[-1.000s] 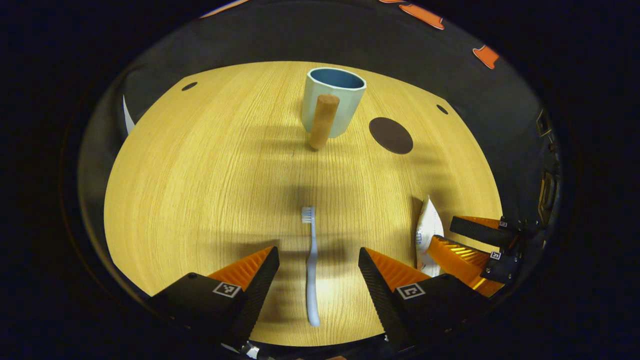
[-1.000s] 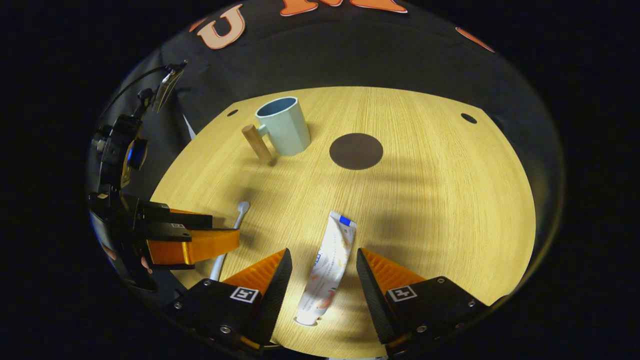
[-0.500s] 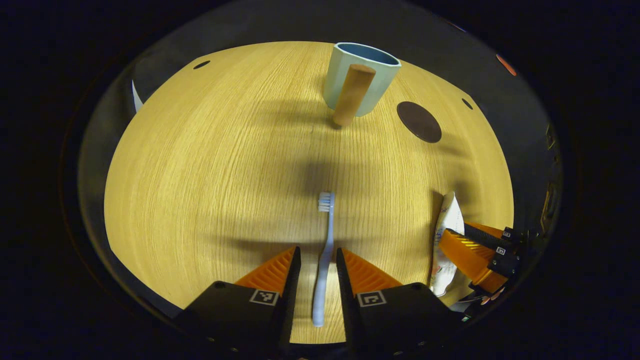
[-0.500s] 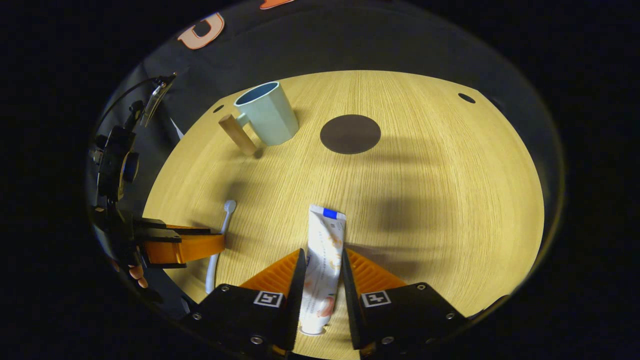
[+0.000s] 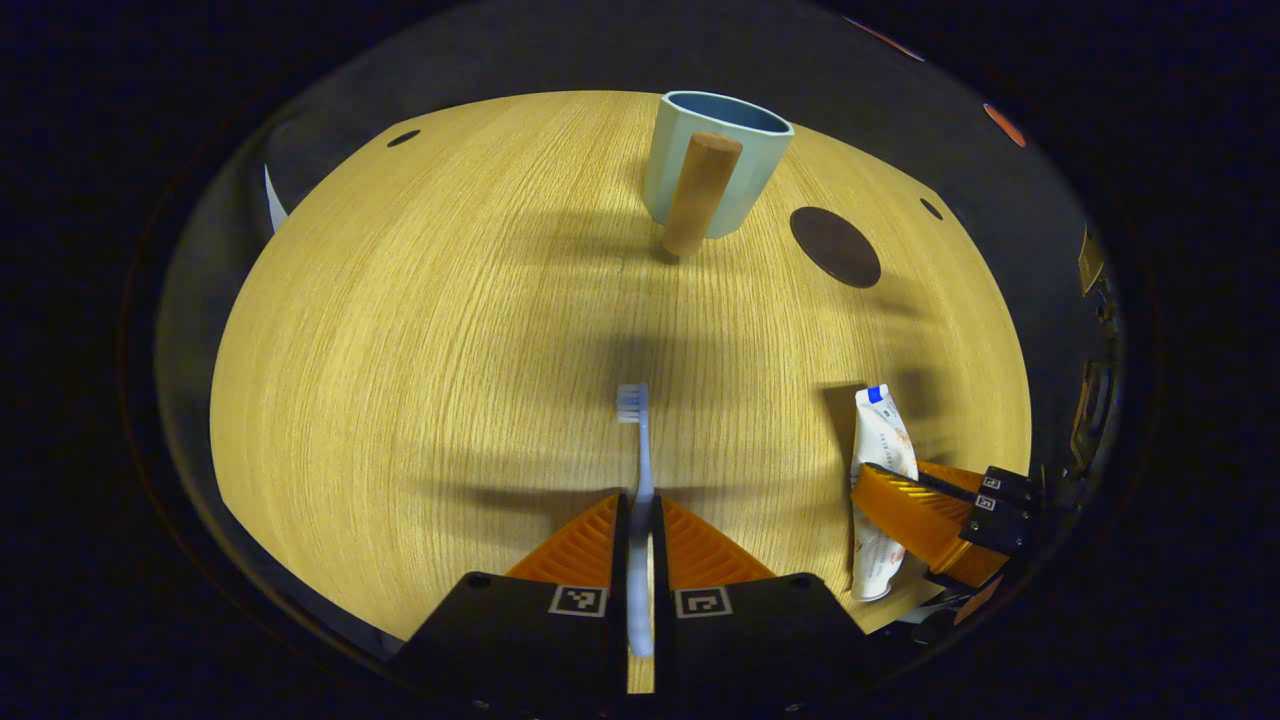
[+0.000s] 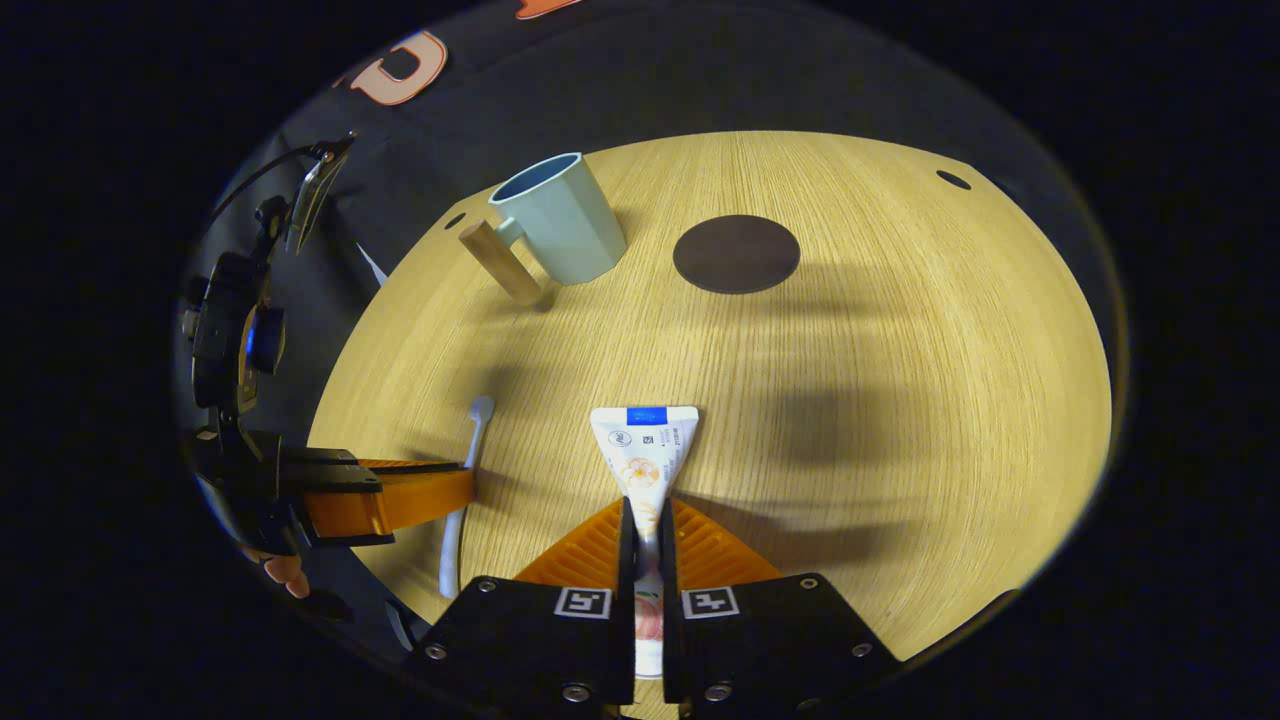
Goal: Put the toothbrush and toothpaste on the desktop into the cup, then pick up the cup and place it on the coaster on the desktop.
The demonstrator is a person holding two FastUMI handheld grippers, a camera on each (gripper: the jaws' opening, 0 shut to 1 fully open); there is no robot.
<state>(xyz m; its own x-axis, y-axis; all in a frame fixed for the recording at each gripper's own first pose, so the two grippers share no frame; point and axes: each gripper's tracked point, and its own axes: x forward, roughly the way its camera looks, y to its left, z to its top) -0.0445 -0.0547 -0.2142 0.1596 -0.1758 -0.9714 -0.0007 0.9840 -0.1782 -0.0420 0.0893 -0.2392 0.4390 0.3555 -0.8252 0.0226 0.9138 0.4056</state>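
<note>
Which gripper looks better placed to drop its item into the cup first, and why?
Left, probably. The left gripper is shut on the toothbrush, with the cup straight ahead; the right gripper, shut on the toothpaste, sees it off to one side.

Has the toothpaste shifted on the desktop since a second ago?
Yes. In the right gripper view the toothpaste lay slanted with its crimped end tipped toward the coaster; now it points straight ahead, pinched in the right claw.
</note>
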